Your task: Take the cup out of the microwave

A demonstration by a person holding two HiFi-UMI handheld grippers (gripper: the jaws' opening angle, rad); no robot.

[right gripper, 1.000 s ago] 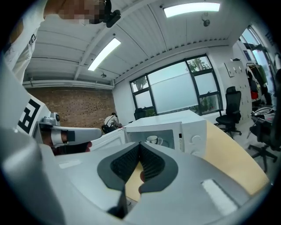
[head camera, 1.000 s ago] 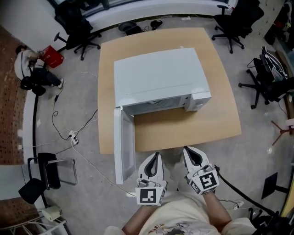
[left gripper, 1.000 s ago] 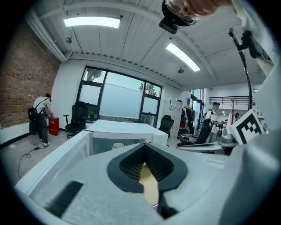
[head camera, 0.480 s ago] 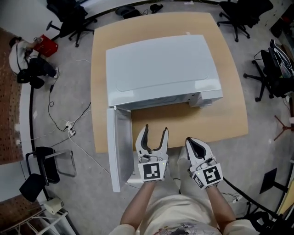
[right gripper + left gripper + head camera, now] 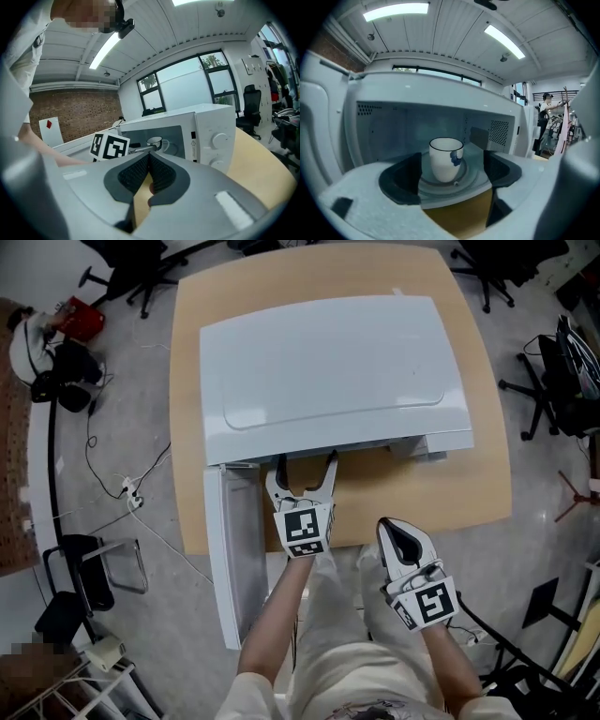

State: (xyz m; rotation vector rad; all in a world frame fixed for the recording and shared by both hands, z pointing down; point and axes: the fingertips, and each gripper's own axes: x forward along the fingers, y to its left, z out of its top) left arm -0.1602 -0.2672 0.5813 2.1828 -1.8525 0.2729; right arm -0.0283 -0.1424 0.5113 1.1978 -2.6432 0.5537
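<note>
A white cup (image 5: 446, 159) with a dark rim and a blue mark stands upright on the glass turntable (image 5: 471, 176) inside the white microwave (image 5: 328, 371). Its door (image 5: 230, 554) hangs open at the left. My left gripper (image 5: 303, 465) is at the oven's mouth with its jaws opening. In the left gripper view the cup stands ahead in line with the gap, and the pads (image 5: 401, 180) do not touch it. The head view hides the cup under the oven's top. My right gripper (image 5: 394, 529) is shut on nothing, back off the table's front edge. The right gripper view shows the cup (image 5: 154, 140) through the opening.
The microwave sits on a wooden table (image 5: 469, 493); its control panel with two knobs (image 5: 218, 140) is on the right. Office chairs (image 5: 553, 371) stand around, and cables (image 5: 122, 493) lie on the floor at left. The open door bounds my left arm's left side.
My left gripper has gone forward from beside the right one to the oven's mouth, and its jaws went from shut to wide apart. The right gripper has shifted only a little.
</note>
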